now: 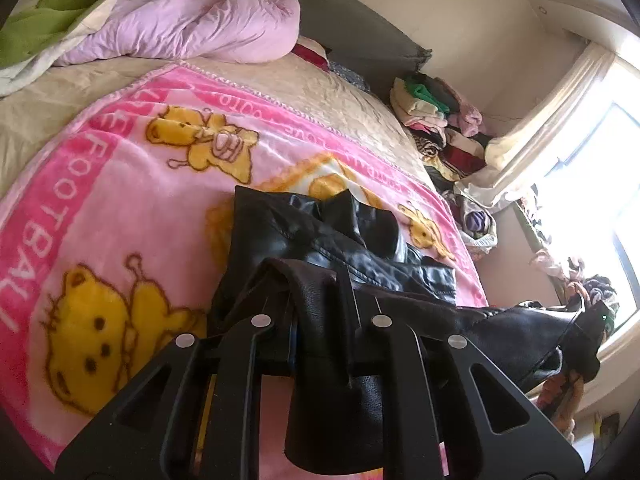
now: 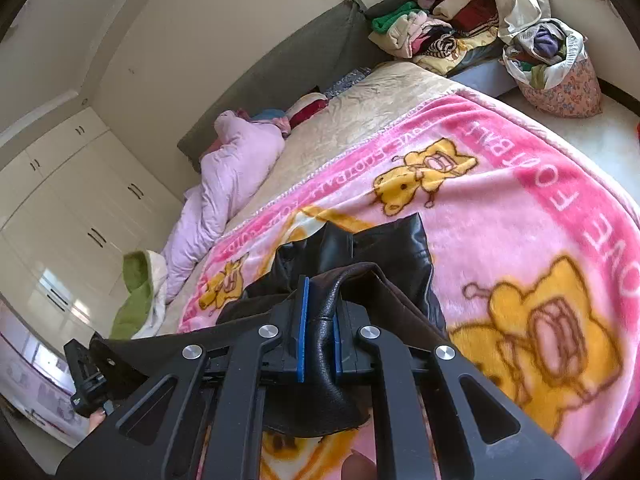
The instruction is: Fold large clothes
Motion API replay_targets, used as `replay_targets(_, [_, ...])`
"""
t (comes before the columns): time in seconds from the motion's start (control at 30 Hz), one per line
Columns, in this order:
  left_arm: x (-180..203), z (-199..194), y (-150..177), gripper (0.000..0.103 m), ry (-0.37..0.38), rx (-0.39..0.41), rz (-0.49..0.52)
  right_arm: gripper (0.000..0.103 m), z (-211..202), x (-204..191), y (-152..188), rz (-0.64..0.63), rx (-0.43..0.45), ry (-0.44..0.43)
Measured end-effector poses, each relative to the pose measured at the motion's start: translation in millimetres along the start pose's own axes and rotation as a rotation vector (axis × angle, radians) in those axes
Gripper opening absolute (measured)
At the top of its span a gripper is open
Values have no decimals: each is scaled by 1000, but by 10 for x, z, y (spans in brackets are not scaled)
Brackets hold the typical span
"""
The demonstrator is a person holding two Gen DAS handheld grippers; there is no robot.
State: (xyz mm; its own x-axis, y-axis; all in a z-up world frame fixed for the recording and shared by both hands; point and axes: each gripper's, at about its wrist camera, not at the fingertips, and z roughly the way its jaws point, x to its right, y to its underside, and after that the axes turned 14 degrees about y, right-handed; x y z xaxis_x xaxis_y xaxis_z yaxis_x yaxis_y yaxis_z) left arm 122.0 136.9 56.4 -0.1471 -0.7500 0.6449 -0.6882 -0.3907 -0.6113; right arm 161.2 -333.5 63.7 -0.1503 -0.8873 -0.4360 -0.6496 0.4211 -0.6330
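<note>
This is a bedroom with cream walls point(image 2: 224, 20). A big bed point(image 1: 328, 92) fills most of the room. A pink blanket point(image 1: 152, 184) with yellow bears lies on top of it. A crumpled light purple quilt point(image 1: 208, 28) sits near the grey headboard point(image 2: 280, 64), and a green and white cover point(image 1: 44, 16) lies at the bed's edge beside it. A pile of clothes point(image 1: 436, 120) is heaped past the bed's corner, with a flowery cloth bag point(image 2: 560, 76) stuffed full on the pale floor point(image 2: 592, 136) next to it. Bright light comes through the window point(image 1: 588, 216), which has a cream curtain point(image 1: 548, 120). White wardrobe doors point(image 2: 80, 200) with dark handles cover one wall.
</note>
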Motion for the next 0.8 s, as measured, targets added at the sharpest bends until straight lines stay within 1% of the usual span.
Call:
replay_targets(0.27, [-76, 220, -115, 9, -25, 46, -36, 9, 328, -90, -123, -62, 12, 70])
replay_targets(0.47, [-203, 425, -104, 11, -54, 93, -67, 10, 603, -81, -160, -86, 0, 91])
replay_targets(0.6, [-307, 517, -95, 12, -70, 103, -86, 11, 765, -57, -176, -90, -9, 98])
replay_targets(0.73, [-376, 576, -106, 14, -75, 99, -79, 16, 896, -5, -183, -79, -13, 108])
replay_targets(0.8, [-380, 581, -111, 16, -67, 97, -73, 20, 930, 32, -178, -64, -18, 97])
